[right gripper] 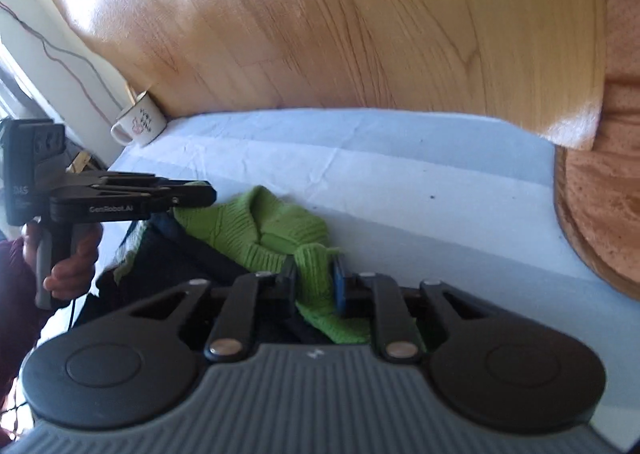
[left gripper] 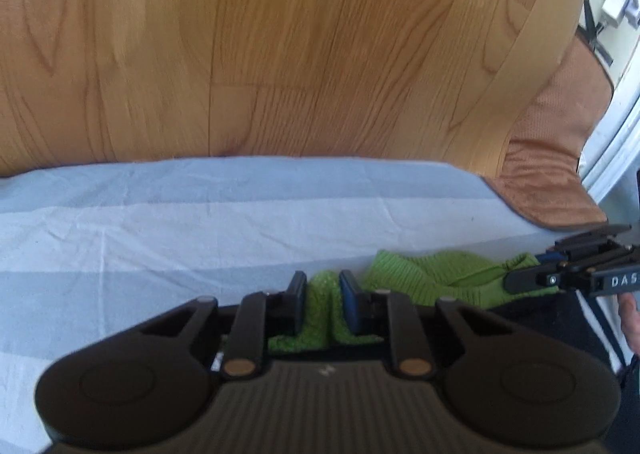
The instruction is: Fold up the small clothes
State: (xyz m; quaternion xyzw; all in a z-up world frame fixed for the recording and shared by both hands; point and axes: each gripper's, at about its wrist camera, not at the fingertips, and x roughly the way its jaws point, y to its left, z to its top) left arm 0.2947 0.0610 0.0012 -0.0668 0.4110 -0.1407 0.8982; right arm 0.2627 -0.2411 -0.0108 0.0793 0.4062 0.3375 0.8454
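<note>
Green ribbed knit, a small garment (left gripper: 424, 274), lies bunched on a pale blue-and-white striped sheet (left gripper: 140, 222), low in the left wrist view and right of centre. At the lower middle of that frame the left gripper (left gripper: 322, 304) pinches a fold of the knit, its two dark pads pressed in against the cloth from either side. Further right, at the frame's right edge, the right gripper (left gripper: 524, 274) reaches in from the side and bites the far end of the same garment; a bit of the hand holding it shows just below. Above the sheet a wooden panel (left gripper: 300, 46) fills the upper frame, and a brown cushion (left gripper: 556, 158) sits at the right. In the right wrist view, a white enamel mug (right gripper: 138, 126) stands at the upper left beside the wood. Below it a hand (right gripper: 74, 258) in a dark red sleeve grips the handle of the left gripper (right gripper: 200, 194), whose tips meet the knit's left edge. The garment (right gripper: 260, 230) spreads across the middle over a dark cloth (right gripper: 184, 254). At lower centre the right gripper (right gripper: 316, 278) clamps a ribbed fold between its pads. The brown cushion (right gripper: 600, 214) closes the right side.
</note>
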